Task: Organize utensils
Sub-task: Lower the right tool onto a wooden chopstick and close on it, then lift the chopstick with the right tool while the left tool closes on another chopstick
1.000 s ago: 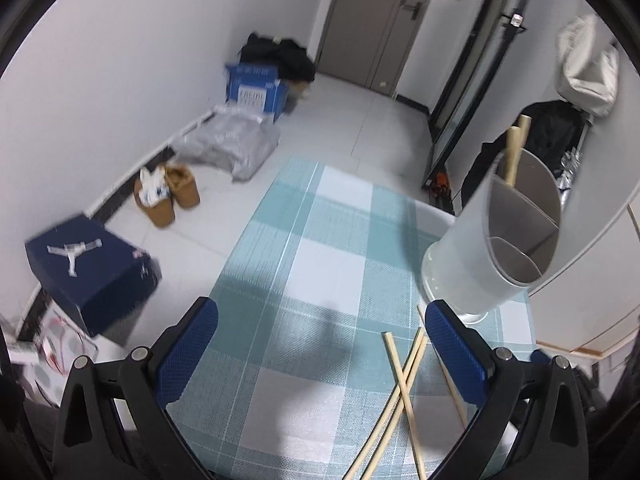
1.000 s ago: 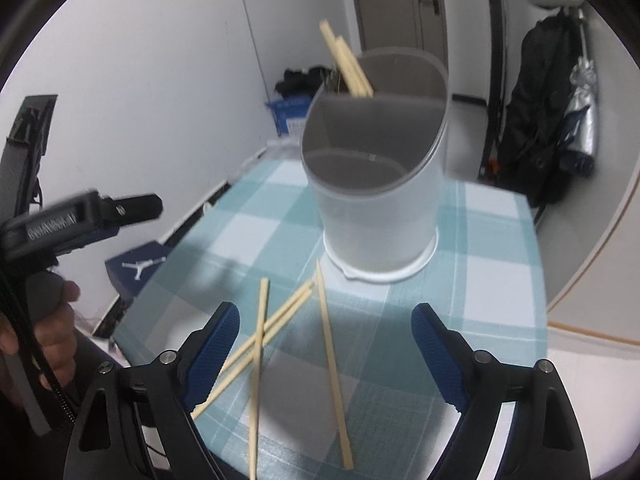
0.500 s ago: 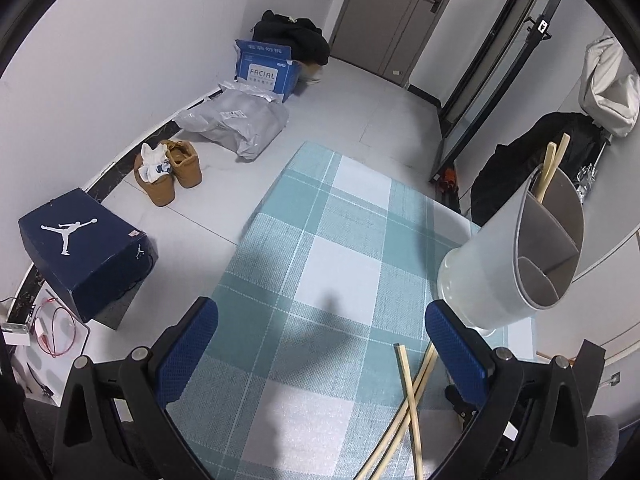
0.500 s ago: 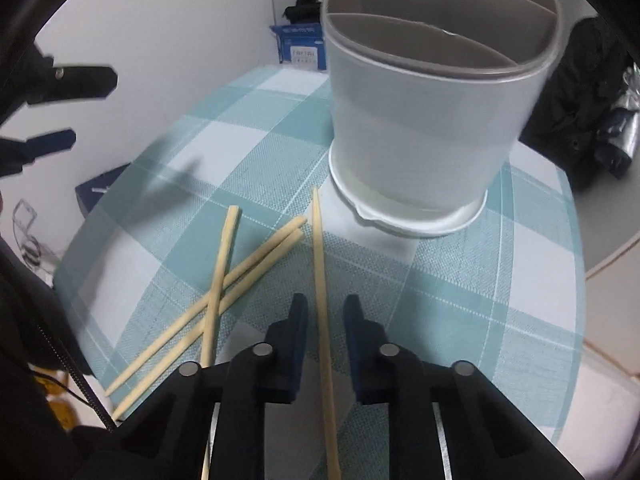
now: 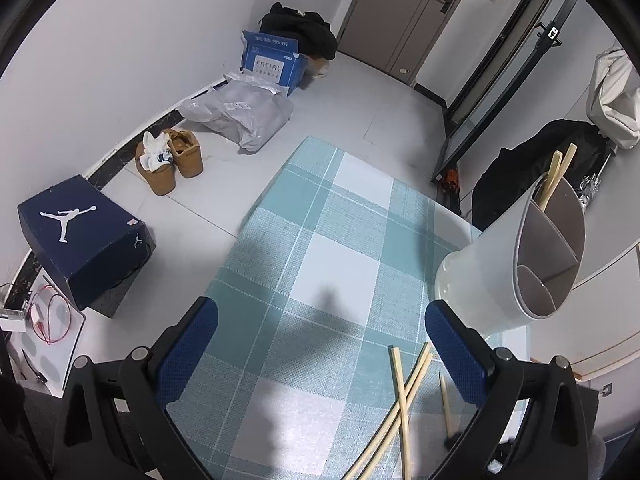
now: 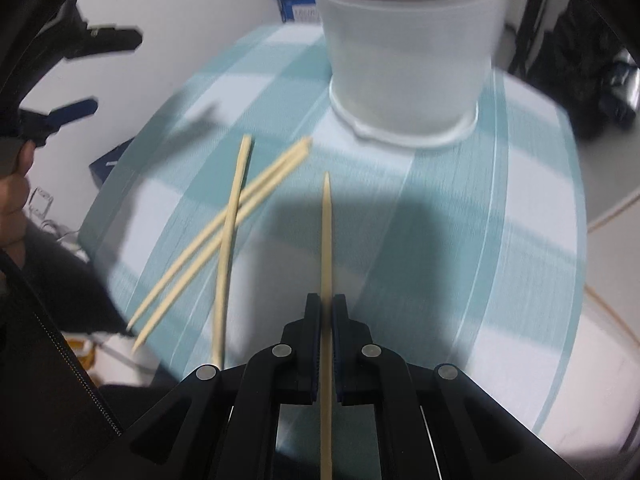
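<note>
- Already sorted: two chopsticks (image 5: 554, 178) stand in the far compartment of the white utensil holder (image 5: 492, 276), which sits ahead and to the right of the left gripper (image 5: 320, 344) and straight ahead of the right gripper (image 6: 327, 314).
- In hand: the right gripper's jaws have just been closing and are now clamped on a single chopstick (image 6: 326, 240), which runs between its fingers and points forward toward the holder. Its tip looks to be over the checked tablecloth (image 6: 440, 220); whether the stick has left the cloth I cannot tell, as this view is blurred.
- Still loose: three chopsticks (image 6: 224, 236) lie crossed on the cloth, ahead and to the left of the right gripper, well short of the holder's base.
- The left gripper is spread wide with nothing between its pads, hanging over bare cloth; the loose sticks lie just inside its right finger (image 5: 456, 344).
- My reading: roughly a third done, two stowed, one gripped, three waiting.
- What remains for this stick: lift it, stand it upright and drop it into a compartment.
</note>
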Action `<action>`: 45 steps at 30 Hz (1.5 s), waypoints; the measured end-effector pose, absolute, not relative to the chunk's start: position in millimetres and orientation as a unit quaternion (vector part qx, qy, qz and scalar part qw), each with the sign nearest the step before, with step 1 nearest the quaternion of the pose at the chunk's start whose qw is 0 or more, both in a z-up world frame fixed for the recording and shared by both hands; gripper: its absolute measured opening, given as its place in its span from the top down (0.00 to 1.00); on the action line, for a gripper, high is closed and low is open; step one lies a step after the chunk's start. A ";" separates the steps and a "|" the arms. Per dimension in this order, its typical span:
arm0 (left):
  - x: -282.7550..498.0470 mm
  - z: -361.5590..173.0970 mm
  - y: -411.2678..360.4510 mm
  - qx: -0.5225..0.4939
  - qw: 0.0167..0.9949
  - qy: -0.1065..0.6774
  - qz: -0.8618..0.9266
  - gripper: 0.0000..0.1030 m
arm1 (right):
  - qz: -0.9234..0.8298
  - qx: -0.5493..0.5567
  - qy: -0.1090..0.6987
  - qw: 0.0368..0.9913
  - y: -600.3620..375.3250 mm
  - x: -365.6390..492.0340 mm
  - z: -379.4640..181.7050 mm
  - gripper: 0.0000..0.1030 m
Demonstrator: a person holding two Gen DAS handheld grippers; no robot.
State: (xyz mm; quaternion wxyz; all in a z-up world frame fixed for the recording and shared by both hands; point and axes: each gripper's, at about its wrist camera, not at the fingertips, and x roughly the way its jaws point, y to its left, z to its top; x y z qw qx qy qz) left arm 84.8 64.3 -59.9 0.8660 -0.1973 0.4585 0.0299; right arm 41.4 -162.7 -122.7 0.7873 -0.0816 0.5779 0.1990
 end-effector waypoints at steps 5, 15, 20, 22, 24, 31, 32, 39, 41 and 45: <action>84.9 -56.2 61.5 -0.192 0.871 0.451 0.029 0.01 | 0.224 -0.069 0.598 0.767 -164.8 37.4 -116.4 0.92; 81.7 -64.6 66.1 -0.171 0.873 0.452 0.060 0.01 | 0.232 -0.097 0.577 0.777 -148.7 81.3 -111.8 0.81; 81.5 -68.0 64.4 -0.170 0.872 0.456 0.054 0.01 | 0.243 -0.100 0.584 0.768 -142.5 89.9 -118.2 0.80; 81.5 -67.6 62.7 -0.171 0.873 0.454 0.050 0.01 | 0.253 -0.106 0.579 0.768 -138.1 90.3 -117.2 0.83; 80.4 -65.3 61.0 -0.168 0.878 0.446 0.048 0.01 | 0.253 -0.114 0.575 0.769 -134.0 89.2 -118.7 0.88; 80.2 -66.0 52.6 -0.138 0.882 0.447 0.059 0.01 | 0.244 -0.108 0.548 0.792 -128.7 85.8 -117.5 0.97; 80.4 -66.7 52.2 -0.138 0.881 0.448 0.058 0.01 | 0.243 -0.101 0.544 0.797 -131.7 86.2 -115.2 0.97; 84.3 -74.6 45.6 -0.130 0.871 0.471 0.049 0.01 | 0.239 -0.028 0.493 0.836 -156.2 91.2 -80.5 0.97; 87.4 -79.0 42.8 -0.131 0.864 0.485 0.043 0.01 | 0.238 -0.010 0.480 0.844 -163.0 90.8 -71.2 0.97; 90.9 -86.2 37.1 -0.143 0.848 0.509 0.025 0.01 | 0.240 0.030 0.449 0.860 -181.4 87.8 -51.5 0.97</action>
